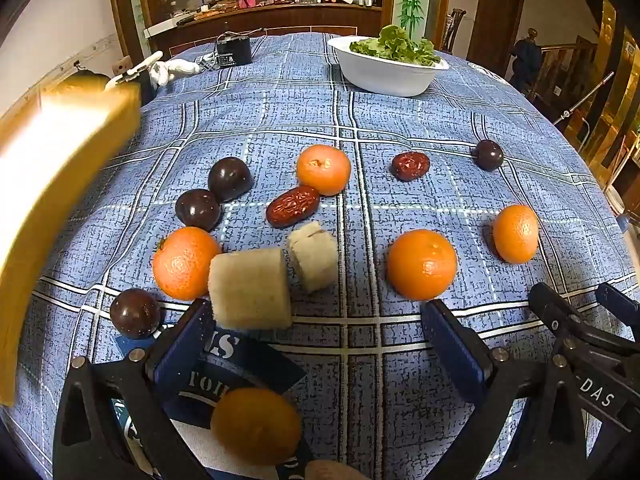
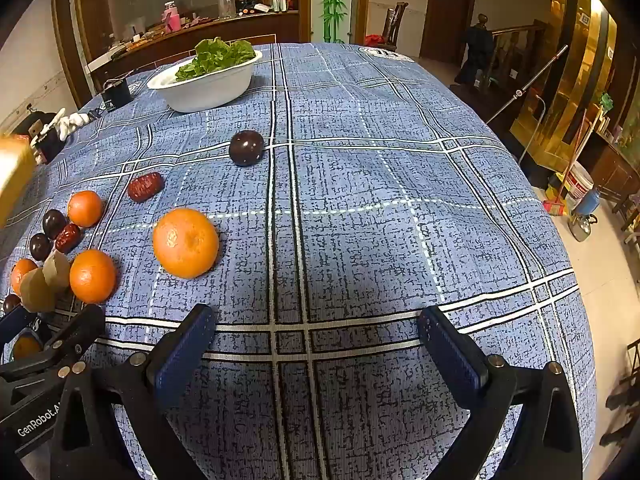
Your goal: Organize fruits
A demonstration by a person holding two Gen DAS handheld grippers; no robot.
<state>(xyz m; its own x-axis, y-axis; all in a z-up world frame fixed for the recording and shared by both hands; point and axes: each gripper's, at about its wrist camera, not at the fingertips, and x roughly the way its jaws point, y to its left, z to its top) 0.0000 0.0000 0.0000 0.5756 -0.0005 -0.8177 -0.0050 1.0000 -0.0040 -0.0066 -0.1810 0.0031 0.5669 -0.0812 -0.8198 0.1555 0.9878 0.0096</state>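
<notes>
Nearest the left gripper (image 1: 316, 320) – jaws spread, empty – an orange (image 1: 256, 426) sits at six o'clock, fruit scattered toward twelve; right gripper (image 2: 316, 332), likewise spread, faces an orange (image 2: 186, 243) at ten o'clock, probably lining up a pick

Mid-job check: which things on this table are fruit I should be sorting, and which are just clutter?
For the job:
oranges
dark plums
red dates
pale cut chunks, possibly fruit, cannot tell

Lying about:
white bowl holding greens
black box
white glove
blue printed cloth
</notes>
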